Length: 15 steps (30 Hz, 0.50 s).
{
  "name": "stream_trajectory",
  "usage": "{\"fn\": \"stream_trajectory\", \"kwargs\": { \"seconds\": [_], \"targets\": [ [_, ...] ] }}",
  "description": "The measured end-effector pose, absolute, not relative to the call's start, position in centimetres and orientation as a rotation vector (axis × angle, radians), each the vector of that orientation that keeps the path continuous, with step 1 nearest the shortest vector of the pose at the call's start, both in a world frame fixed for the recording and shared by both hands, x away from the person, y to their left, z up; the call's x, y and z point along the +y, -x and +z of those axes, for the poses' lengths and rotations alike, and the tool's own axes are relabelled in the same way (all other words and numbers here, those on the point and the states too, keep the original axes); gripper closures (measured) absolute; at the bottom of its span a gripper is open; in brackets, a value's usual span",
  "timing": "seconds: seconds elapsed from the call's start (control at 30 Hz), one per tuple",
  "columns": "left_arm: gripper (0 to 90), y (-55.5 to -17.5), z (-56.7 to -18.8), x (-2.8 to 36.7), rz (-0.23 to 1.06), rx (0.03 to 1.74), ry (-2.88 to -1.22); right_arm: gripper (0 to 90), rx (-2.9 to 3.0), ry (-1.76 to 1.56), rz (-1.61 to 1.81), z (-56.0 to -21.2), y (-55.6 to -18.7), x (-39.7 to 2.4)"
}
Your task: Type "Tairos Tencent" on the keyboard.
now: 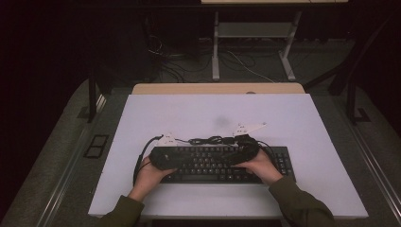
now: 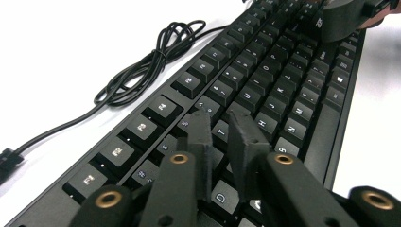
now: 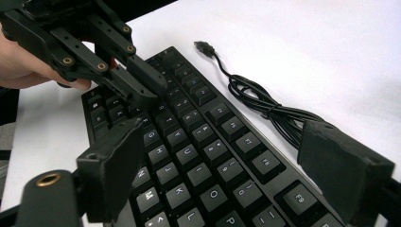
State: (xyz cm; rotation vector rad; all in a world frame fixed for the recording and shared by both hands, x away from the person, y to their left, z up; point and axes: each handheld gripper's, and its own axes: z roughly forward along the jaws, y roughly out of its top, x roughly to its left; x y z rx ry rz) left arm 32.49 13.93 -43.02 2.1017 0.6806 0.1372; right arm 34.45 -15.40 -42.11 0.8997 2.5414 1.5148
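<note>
Keyboard lies near the worktop front edge, its bundled cable behind it. Left gripper fingers nearly closed, grasping nothing; right gripper fingers spread wide above the keys. Far half of worktop bare.

White letters stand on the black keys of the keyboard: U, J, K, L, O, P, M. In the left gripper view its keys read U, H, J, D.

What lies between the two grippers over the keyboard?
Only keys of the keyboard. In the right gripper view, rows of bare keycaps stretch from the right gripper to the left gripper; nothing else lies on them.
</note>
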Motion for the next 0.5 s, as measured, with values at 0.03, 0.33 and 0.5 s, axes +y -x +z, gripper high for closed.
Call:
{"fn": "stream_trajectory", "kwargs": {
  "seconds": [0.03, 0.33, 0.5],
  "targets": [
    [74.1, -32.4, -43.0, 14.0, 0.136, 0.680, -2.099, 18.5, 2.540, -0.897, 1.520, -42.1, -34.4, -15.4],
    [51.4, -31.8, -42.8, 14.8, 0.135, 0.686, -2.081, 45.9, 2.543, -0.877, 1.513, -42.0, -34.0, -15.8],
    [41.2, -31.5, -42.8, 15.2, 0.155, 0.697, -2.079, 56.2, 2.563, -0.870, 1.501, -42.2, -33.9, -16.1]
  ]
}}
